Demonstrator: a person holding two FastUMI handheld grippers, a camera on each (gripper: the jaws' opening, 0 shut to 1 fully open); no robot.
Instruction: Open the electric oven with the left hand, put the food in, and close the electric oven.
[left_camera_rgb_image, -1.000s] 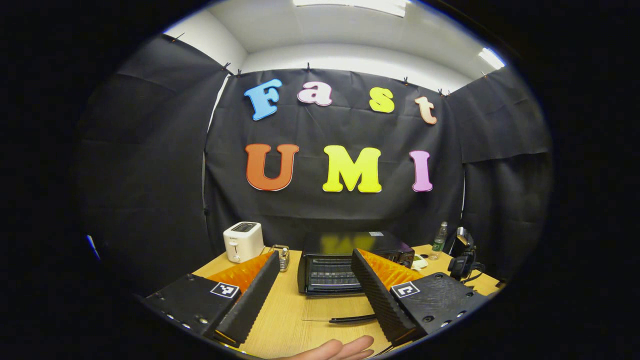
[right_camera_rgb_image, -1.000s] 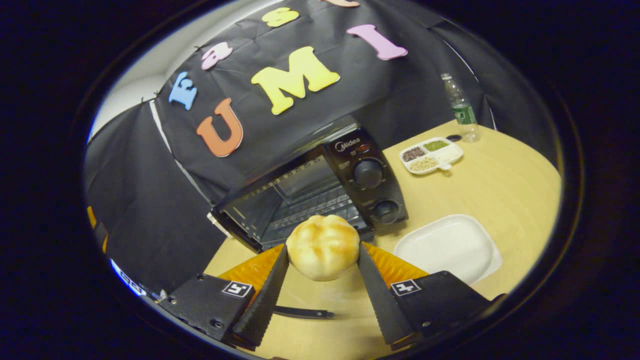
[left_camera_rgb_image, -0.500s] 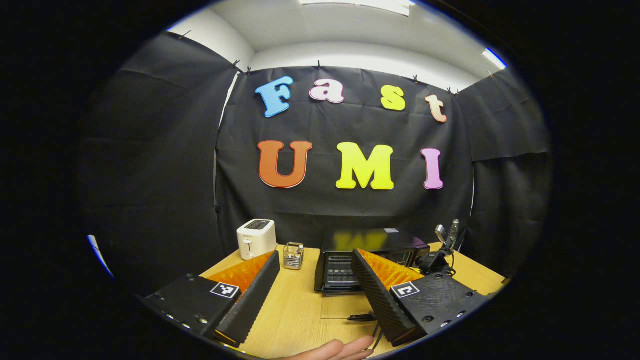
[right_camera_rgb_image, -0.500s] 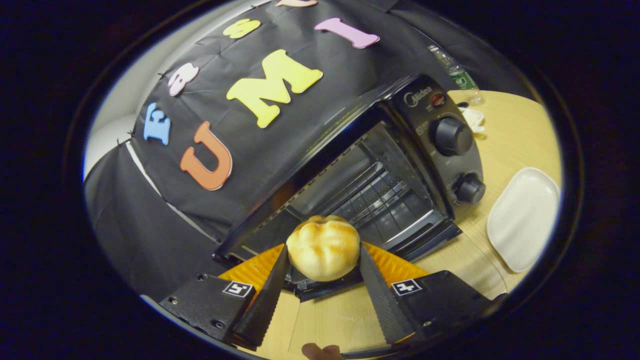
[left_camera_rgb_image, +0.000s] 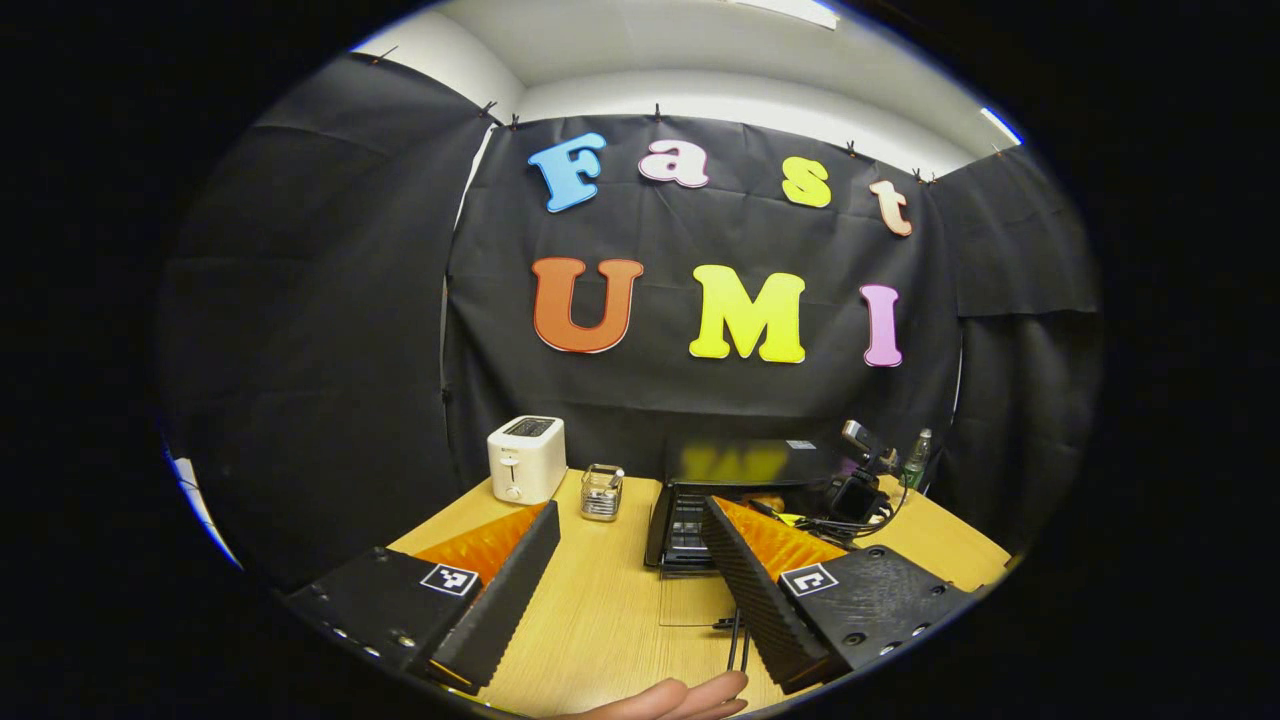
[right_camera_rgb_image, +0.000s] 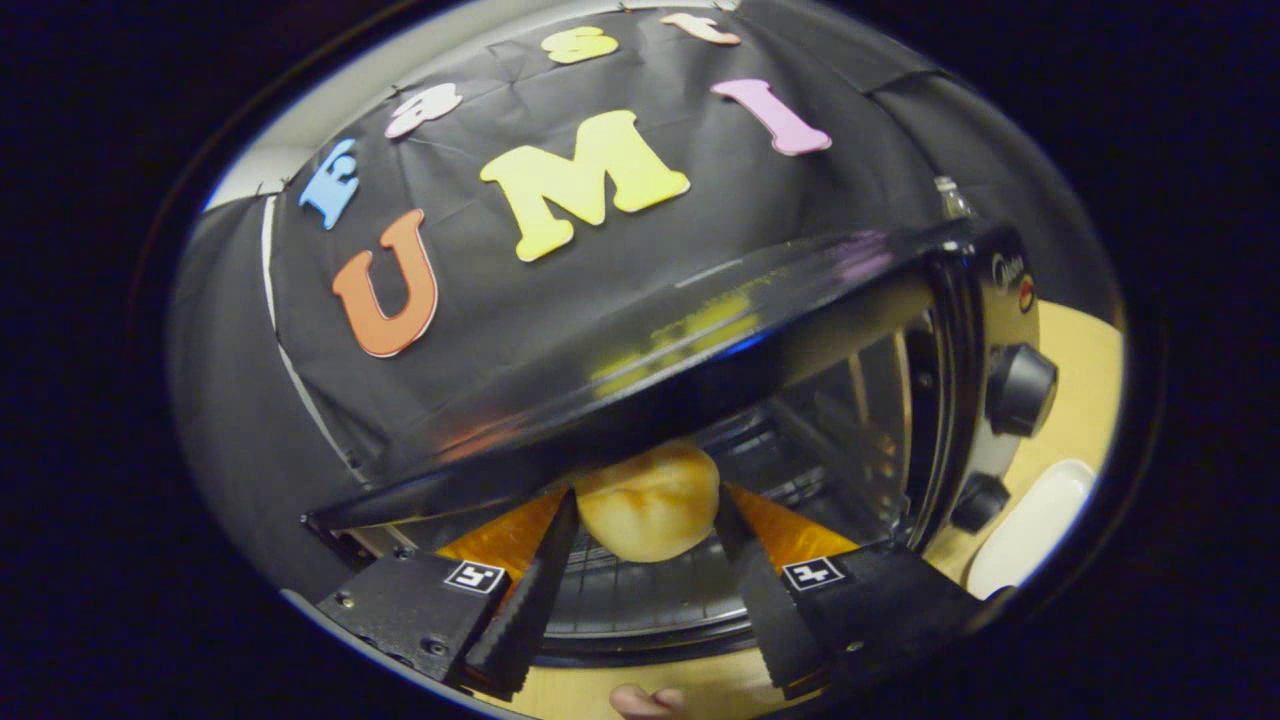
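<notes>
We are in a booth walled with black cloth (left_camera_rgb_image: 300, 330) under a white ceiling (left_camera_rgb_image: 720, 60). Ahead of the left gripper (left_camera_rgb_image: 628, 575), whose fingers stand wide apart and hold nothing, stretches a light wooden table (left_camera_rgb_image: 610, 620). At its far side, straight ahead and a little to the right of that gripper, sits the black electric oven (left_camera_rgb_image: 745, 480) with its door lowered. Left of the oven stand a small clear glass container (left_camera_rgb_image: 601, 492) and, farther left, a white two-slot toaster (left_camera_rgb_image: 526, 458). Beside the oven's right end we see the other hand-held gripper (left_camera_rgb_image: 855, 490), and beyond it a clear plastic bottle (left_camera_rgb_image: 913, 458). A hand (left_camera_rgb_image: 670, 698) shows at the bottom edge.

From the right gripper (right_camera_rgb_image: 645, 545), the oven (right_camera_rgb_image: 760, 330) looms close, with a partly readable brand mark beginning "Mid" on its control panel and two black round knobs (right_camera_rgb_image: 1020, 388) beneath it. A white plastic tray (right_camera_rgb_image: 1030, 525) lies to the right of the oven. The right gripper's fingers are clamped on a round golden-brown bread bun (right_camera_rgb_image: 650, 500), which sits between them at the oven's mouth, over the wire rack (right_camera_rgb_image: 650, 590).
</notes>
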